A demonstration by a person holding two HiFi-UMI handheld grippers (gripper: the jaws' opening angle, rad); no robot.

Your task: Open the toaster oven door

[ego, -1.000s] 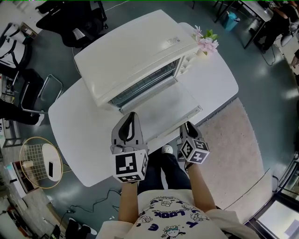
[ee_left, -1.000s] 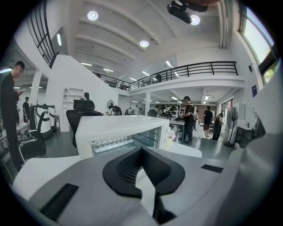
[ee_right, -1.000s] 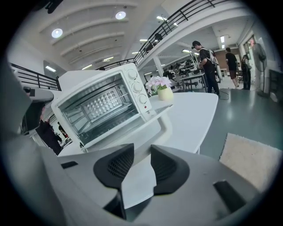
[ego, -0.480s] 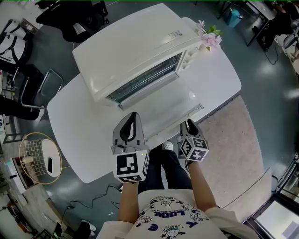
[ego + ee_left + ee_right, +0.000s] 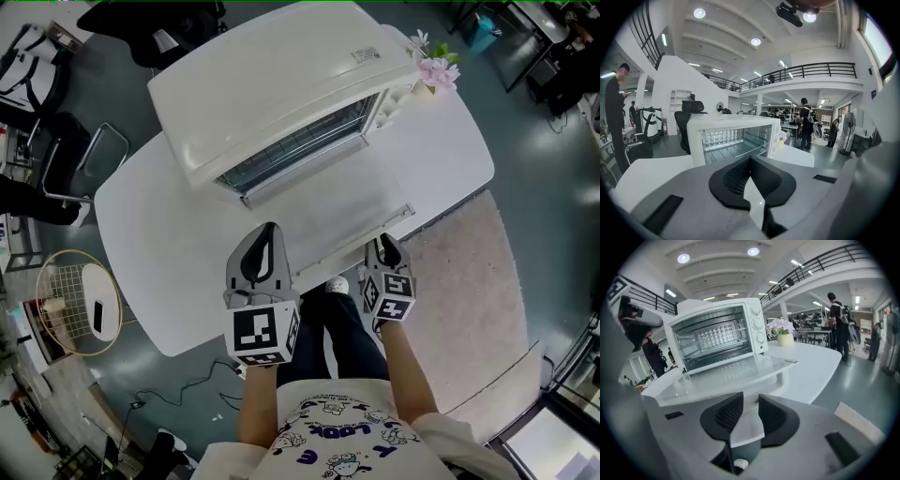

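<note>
Oven [image 5: 272, 94] door [image 5: 328, 211] flat open, job looks done. L gripper [image 5: 265, 234] pinched together, empty; R gripper [image 5: 384, 246] at door edge, gap narrow, just been closing, nothing btwn.

Open hall: white ceiling [image 5: 726, 28] with round lights [image 5: 699, 12], railed mezzanine [image 5: 806, 70], white walls [image 5: 670, 79]. Grey glossy floor [image 5: 525, 112], pale rug [image 5: 478, 300], white table [image 5: 159, 244], black office chairs [image 5: 141, 19], possibly a distant standing fan [image 5: 847, 126].

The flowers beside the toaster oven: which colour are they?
Pale pink flowers; the right gripper view shows them best.
</note>
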